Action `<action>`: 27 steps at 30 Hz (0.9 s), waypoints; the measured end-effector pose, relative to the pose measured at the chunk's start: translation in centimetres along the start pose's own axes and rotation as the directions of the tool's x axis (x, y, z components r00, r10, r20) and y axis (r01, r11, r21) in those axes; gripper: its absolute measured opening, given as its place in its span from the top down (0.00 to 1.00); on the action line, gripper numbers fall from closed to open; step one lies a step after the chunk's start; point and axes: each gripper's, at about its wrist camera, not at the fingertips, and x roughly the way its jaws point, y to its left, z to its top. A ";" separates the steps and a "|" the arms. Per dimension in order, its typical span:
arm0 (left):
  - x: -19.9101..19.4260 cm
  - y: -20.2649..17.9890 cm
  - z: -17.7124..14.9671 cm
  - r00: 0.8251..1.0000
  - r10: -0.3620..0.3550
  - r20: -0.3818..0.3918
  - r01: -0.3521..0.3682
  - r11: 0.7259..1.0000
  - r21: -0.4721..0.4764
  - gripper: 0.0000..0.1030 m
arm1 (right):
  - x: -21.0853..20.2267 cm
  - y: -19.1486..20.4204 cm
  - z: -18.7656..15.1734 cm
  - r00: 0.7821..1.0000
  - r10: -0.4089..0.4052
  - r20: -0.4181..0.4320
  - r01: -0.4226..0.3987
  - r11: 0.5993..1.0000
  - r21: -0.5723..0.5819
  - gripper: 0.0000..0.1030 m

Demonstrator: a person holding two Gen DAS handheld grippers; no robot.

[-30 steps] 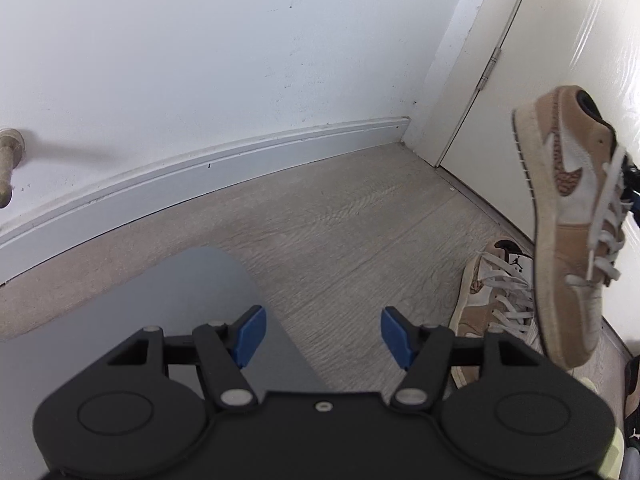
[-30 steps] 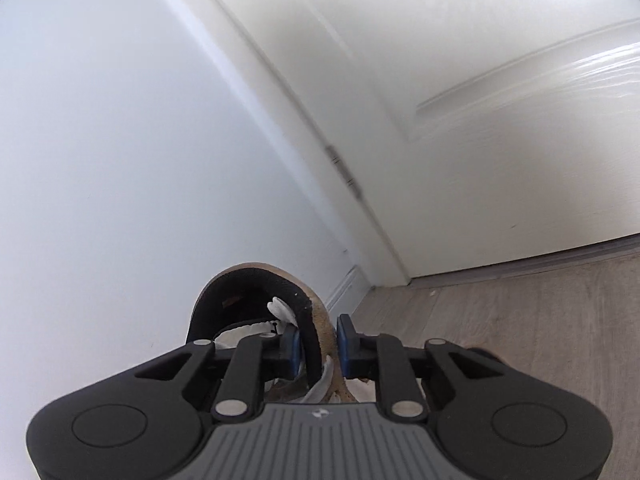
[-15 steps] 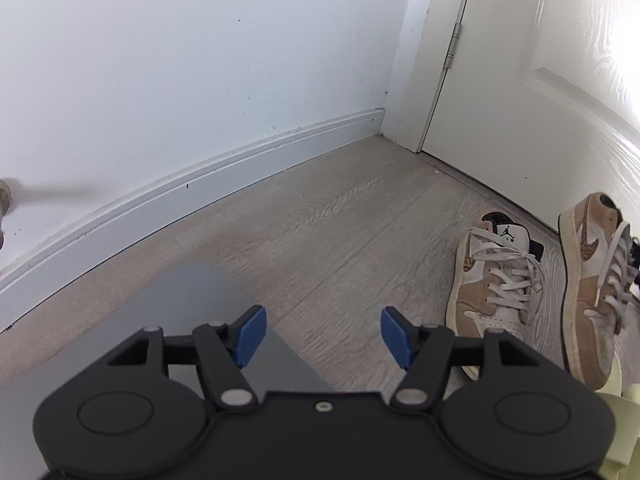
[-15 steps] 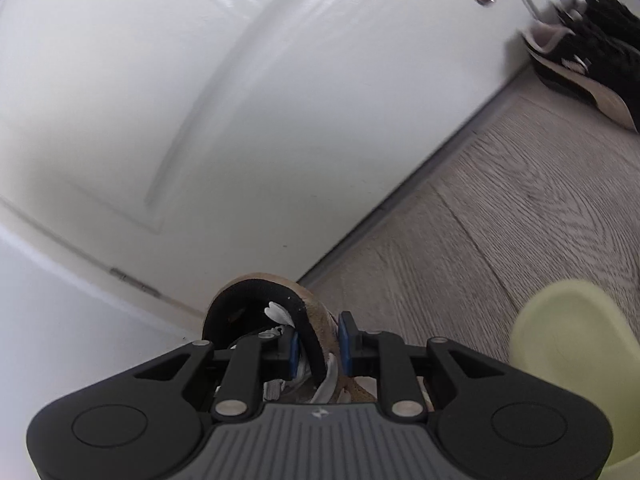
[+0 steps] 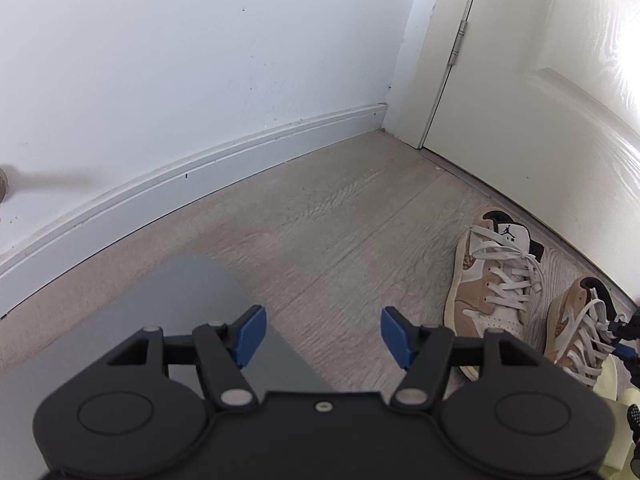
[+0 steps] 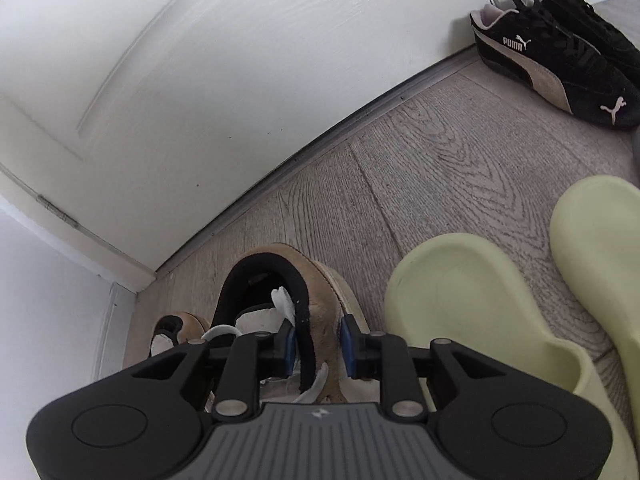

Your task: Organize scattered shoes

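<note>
Right wrist view: the right gripper (image 6: 316,346) has its blue pads on either side of the collar of a tan sneaker (image 6: 316,304), and the jaws are opening, the outer pad standing just off the suede (the inner one looks to touch the black lining). The sneaker sits on the wood floor (image 6: 460,168) beside its mate (image 6: 180,326), near the white door (image 6: 200,80). Pale green slides (image 6: 464,300) lie just to the right; black sneakers (image 6: 560,64) rest farther along the door. In the left wrist view, the left gripper (image 5: 320,336) hangs with jaws wide apart, nothing between them, above a grey mat (image 5: 192,292).
</note>
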 end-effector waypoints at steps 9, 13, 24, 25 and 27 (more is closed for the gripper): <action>0.2 -0.4 -0.2 1.000 0.002 -0.011 -0.002 1.000 0.010 0.37 | -2.6 3.8 0.0 0.986 0.023 0.168 0.038 0.935 -0.353 0.26; 0.5 -0.7 -0.2 1.000 0.005 -0.016 -0.005 1.000 0.020 0.37 | -1.4 7.0 -0.2 0.983 0.146 0.108 -0.088 0.904 -0.419 0.26; 0.8 -0.5 -0.3 1.000 0.015 -0.017 -0.014 1.000 0.018 0.37 | 8.7 15.4 -3.1 0.999 -0.019 -0.035 -0.003 0.838 -0.546 0.71; 0.8 -0.3 -0.3 1.000 0.010 -0.019 -0.010 1.000 0.010 0.37 | 9.0 15.6 -3.3 0.999 -0.032 -0.030 0.010 0.830 -0.557 0.70; 0.9 -0.2 -0.3 1.000 0.006 -0.022 -0.006 1.000 0.000 0.37 | 9.1 15.8 -3.6 0.999 -0.041 -0.022 0.021 0.816 -0.577 0.69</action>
